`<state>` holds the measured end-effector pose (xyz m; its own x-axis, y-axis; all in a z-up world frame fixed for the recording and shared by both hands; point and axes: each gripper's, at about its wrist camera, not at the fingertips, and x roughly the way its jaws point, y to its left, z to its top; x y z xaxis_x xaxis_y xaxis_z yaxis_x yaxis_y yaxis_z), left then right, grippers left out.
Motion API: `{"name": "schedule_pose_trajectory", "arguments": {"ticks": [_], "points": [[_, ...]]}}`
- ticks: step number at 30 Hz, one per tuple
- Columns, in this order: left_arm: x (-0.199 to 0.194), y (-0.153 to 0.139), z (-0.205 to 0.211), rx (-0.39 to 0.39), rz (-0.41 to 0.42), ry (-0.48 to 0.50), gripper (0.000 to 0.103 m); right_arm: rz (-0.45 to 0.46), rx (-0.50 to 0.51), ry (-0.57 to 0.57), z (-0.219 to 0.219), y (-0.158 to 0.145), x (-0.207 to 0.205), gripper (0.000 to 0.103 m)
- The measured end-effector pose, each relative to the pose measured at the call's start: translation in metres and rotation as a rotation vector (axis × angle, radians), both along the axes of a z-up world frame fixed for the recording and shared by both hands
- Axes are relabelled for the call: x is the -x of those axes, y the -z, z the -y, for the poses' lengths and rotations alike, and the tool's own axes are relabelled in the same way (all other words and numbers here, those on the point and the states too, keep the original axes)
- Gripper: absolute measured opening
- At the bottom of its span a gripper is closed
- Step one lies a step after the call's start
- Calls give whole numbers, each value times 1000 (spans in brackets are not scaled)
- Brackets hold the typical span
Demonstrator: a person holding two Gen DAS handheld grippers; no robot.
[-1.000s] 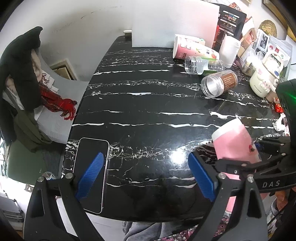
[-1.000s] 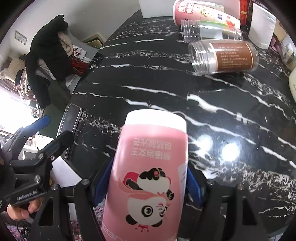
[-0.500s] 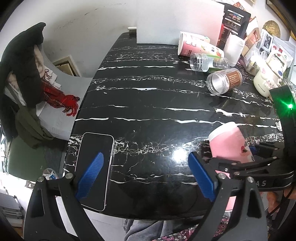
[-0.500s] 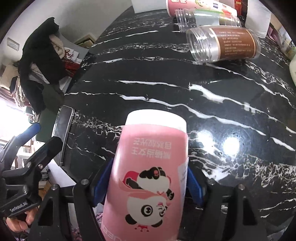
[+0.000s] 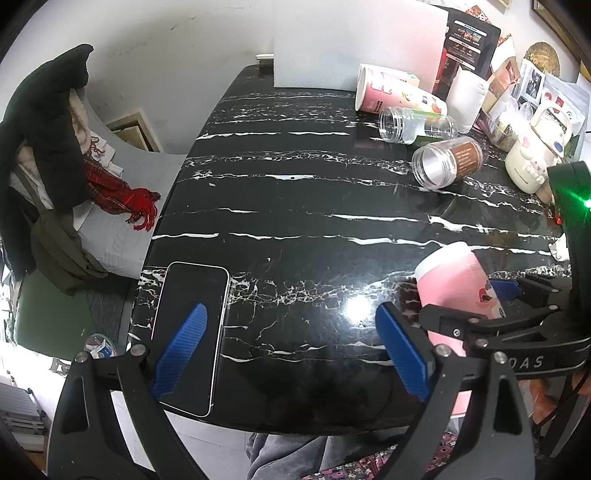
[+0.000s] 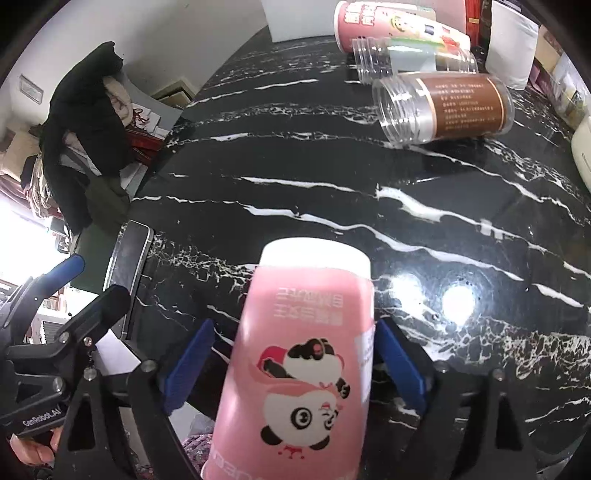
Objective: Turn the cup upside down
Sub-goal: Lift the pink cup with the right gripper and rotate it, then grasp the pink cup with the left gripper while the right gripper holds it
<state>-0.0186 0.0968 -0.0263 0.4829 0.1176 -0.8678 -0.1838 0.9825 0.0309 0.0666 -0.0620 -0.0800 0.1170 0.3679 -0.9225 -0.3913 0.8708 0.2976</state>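
A pink paper cup (image 6: 303, 354) with a panda print stands between the fingers of my right gripper (image 6: 291, 365); its print is upside down and its white end points away from the camera. The blue pads now stand a little off its sides, wider than before. The cup also shows in the left wrist view (image 5: 458, 284) at the table's near right edge, with the right gripper (image 5: 509, 317) around it. My left gripper (image 5: 291, 350) is open and empty over the near edge of the black marble table (image 5: 295, 206).
A phone (image 5: 192, 332) lies flat at the near left corner under my left finger. A brown-labelled clear jar (image 6: 443, 107), a clear bottle (image 6: 410, 59) and a pink cup (image 6: 388, 22) lie on their sides at the back right. A white mug (image 5: 532, 162) stands beside them.
The right gripper's pads have spread away from the pink cup's sides. Both cameras have pulled back slightly from the table. The left gripper stays open.
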Motion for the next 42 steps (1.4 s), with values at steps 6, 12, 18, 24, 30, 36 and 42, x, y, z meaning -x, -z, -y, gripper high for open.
{"name": "schedule_pose_trajectory", "arguments": {"ticks": [6, 12, 18, 24, 30, 36, 42], "points": [[3, -9, 4, -4, 16, 3, 93, 30, -33, 19, 8, -14, -2, 90], [2, -24, 16, -2, 38, 35, 93, 106, -65, 41, 27, -46, 6, 90], [-8, -35, 44, 16, 45, 89, 93, 199, -50, 70, 60, -80, 19, 90], [-24, -35, 90, 42, 26, 183, 93, 260, -7, 131, 102, -94, 30, 90], [-39, -28, 136, 88, -13, 263, 93, 237, 14, 186, 137, -82, 32, 90], [-54, -13, 172, 90, -68, 312, 93, 193, 5, 250, 167, -64, 35, 90], [-63, 3, 184, 67, -118, 292, 93, 154, -20, 296, 188, -49, 36, 90]]}}
